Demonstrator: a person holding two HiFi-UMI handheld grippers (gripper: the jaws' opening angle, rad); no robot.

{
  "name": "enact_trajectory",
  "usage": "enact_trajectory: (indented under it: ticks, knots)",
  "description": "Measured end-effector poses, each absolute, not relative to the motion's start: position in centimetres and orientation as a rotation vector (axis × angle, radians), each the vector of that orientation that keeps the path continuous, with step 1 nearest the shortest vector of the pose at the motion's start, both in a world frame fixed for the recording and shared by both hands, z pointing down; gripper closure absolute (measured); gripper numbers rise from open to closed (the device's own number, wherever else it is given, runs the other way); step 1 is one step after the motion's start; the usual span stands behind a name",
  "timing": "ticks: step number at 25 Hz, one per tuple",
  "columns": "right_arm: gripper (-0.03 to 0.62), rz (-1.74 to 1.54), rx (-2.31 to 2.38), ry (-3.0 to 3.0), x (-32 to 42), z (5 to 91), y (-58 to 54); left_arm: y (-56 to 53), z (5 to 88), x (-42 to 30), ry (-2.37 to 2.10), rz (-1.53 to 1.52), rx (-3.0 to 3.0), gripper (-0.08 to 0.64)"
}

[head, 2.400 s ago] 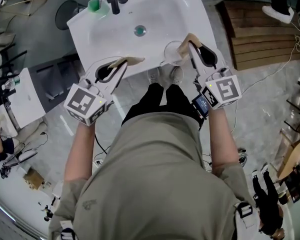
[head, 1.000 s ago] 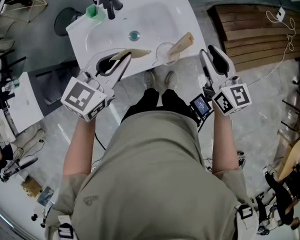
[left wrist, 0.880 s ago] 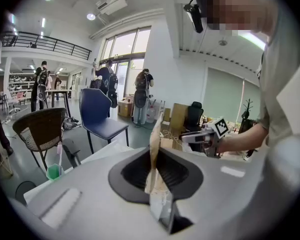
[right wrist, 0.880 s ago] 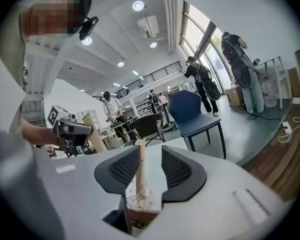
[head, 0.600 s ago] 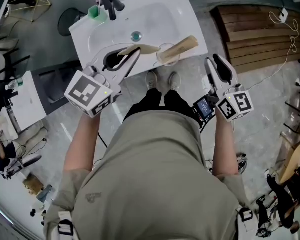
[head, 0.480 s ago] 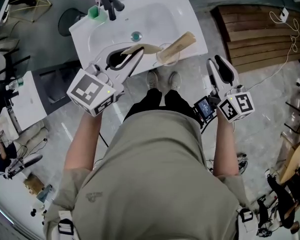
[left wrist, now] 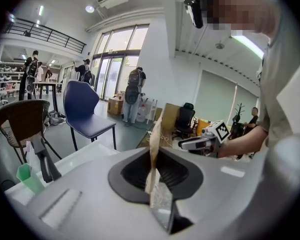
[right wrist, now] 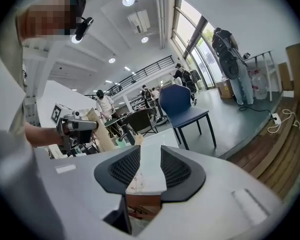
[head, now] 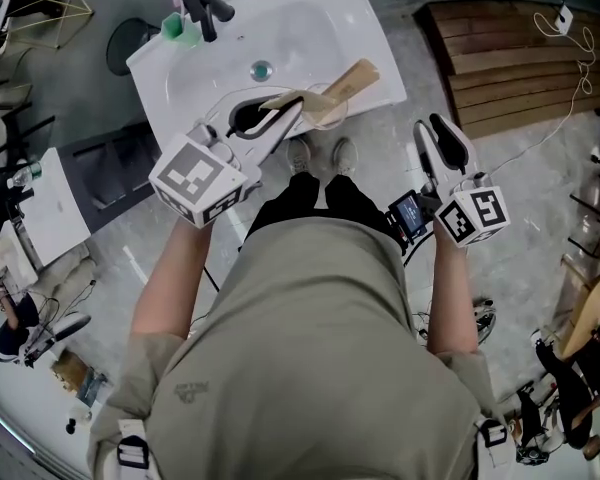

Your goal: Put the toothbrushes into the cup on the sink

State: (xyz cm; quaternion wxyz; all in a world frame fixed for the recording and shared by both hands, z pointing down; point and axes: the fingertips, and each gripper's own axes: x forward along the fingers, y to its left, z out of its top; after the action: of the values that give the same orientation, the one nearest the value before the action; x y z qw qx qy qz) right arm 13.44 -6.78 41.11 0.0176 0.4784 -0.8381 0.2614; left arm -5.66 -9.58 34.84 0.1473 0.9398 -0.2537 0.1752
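Left gripper (left wrist: pixel 153 170) pinches the wrapped toothbrush (left wrist: pixel 154 144), apparently just over the cup (head: pixel 335 118) ahead; next, lower and release. Right gripper (right wrist: pixel 146 169) gapes empty.

Two grippers: the left gripper (head: pixel 292 106) and the right gripper (head: pixel 429 128). Two toothbrushes in brown paper sleeves: the first toothbrush (head: pixel 348 76) and the second toothbrush (left wrist: pixel 153 154). One cup (head: pixel 330 115), one sink (head: pixel 372 43), one faucet (head: pixel 202 3), one drain (head: pixel 262 69) and one small green container (head: pixel 170 26). One wooden platform (head: pixel 500 58) on the floor. Two chairs in the left gripper view: one blue chair (left wrist: pixel 82 106) and one wicker chair (left wrist: pixel 22 121).
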Motion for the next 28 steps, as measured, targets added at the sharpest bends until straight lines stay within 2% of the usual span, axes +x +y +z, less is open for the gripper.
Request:
enact_trajectory:
  ticks: [28]
  knots:
    - [0.472,0.888,1.366,-2.529,11.7,43.0,-3.7,-9.0,41.8,-4.1,-0.691,0.531,2.634,0.526]
